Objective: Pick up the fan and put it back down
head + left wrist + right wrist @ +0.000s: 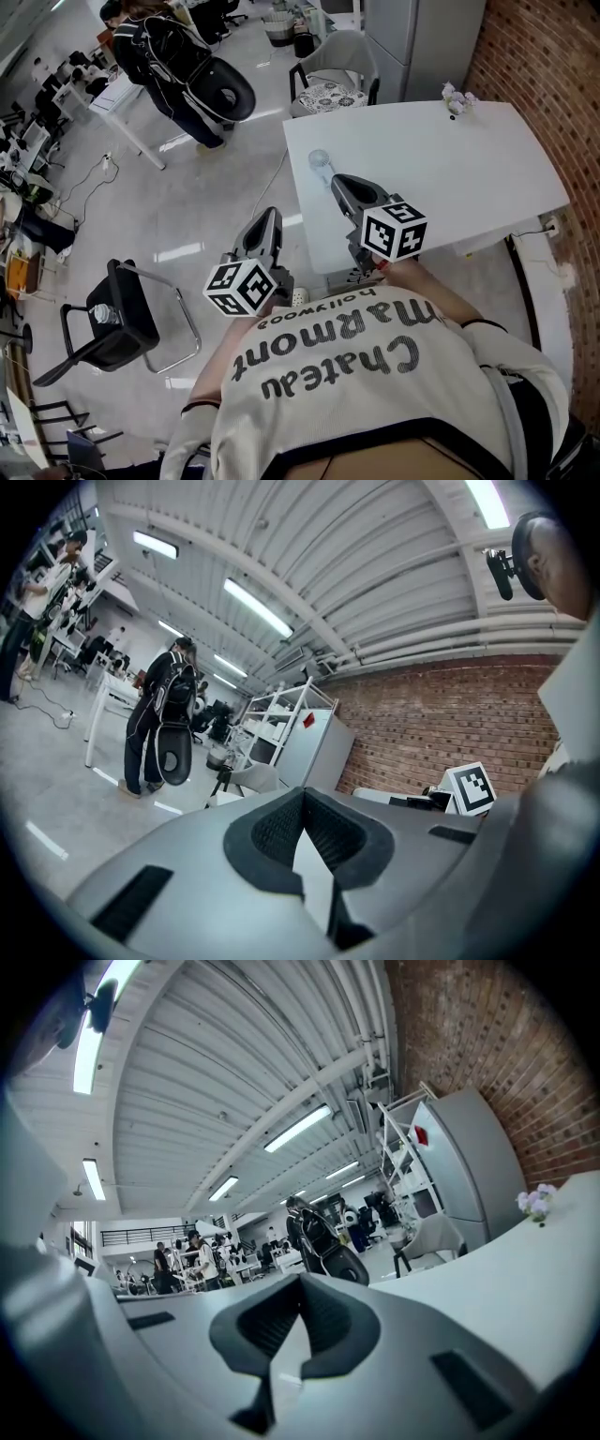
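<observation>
**Desk:** What is in the frame?

**Photographer:** A person stands at the corner of a white bench (469,178) with a pair of tongs in each hand. The small, pale, round thing near the bench's left edge looks like the fan (321,160), though it is too small to be sure. It rests on the bench top and nothing touches it.

**Desk:** And the tongs?

**Photographer:** Both pairs are closed and hold nothing. In its own view the left tongs (302,797) have their pads pressed together, with only the room beyond them. The right tongs (302,1283) look the same, with the bench running off to the right and a sprig of flowers (536,1202) at its far end.

**Desk:** Which step is this?

**Photographer:** One frame cannot say. A fan resting on the bench beside empty, closed tongs fits the moment ahead of a lift. It fits the moment after the fan is set back down just as well.

**Desk:** What would a next move need?

**Photographer:** Only this much is clear. The right tongs (339,183) are the nearer pair, with their tips just short of the fan. Any grasp from here would need those jaws to part and the nose to dip, because it points level.

**Desk:** And the pose?

**Photographer:** Both hands are held out level in front of the chest. The right is over the bench's near corner. The left tongs (269,220) hang off the bench, above the floor.
</observation>
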`<state>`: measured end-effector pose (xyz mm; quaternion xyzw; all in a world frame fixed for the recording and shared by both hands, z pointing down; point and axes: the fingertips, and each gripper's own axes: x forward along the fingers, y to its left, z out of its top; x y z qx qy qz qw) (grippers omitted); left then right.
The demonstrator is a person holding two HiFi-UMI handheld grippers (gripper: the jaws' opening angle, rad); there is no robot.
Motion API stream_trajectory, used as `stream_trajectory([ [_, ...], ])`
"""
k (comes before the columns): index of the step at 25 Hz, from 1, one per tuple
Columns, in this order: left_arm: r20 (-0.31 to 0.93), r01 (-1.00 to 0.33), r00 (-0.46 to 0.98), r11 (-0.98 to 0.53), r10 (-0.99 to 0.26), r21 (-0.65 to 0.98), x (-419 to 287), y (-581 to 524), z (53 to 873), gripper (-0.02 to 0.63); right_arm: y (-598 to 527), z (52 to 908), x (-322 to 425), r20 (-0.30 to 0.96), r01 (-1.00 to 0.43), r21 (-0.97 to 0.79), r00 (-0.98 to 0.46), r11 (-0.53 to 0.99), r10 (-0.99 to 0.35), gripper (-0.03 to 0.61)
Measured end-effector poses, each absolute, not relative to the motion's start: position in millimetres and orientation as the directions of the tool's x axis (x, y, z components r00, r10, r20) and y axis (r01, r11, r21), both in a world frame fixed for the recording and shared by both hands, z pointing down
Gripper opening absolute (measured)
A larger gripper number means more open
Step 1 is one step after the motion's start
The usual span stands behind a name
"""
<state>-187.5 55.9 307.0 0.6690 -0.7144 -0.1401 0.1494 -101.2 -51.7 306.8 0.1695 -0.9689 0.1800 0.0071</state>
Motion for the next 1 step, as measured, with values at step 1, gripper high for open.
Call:
stream_trajectory([
  [1, 0.026, -0.914, -0.06, 0.065, -0.998, 0.4, -186.9, 55.5, 306.2, 0.002, -52.8, 305.5, -99.8, 0.071, -0.335, -0.345, -0.941, 0.877, -0.332, 0.003],
])
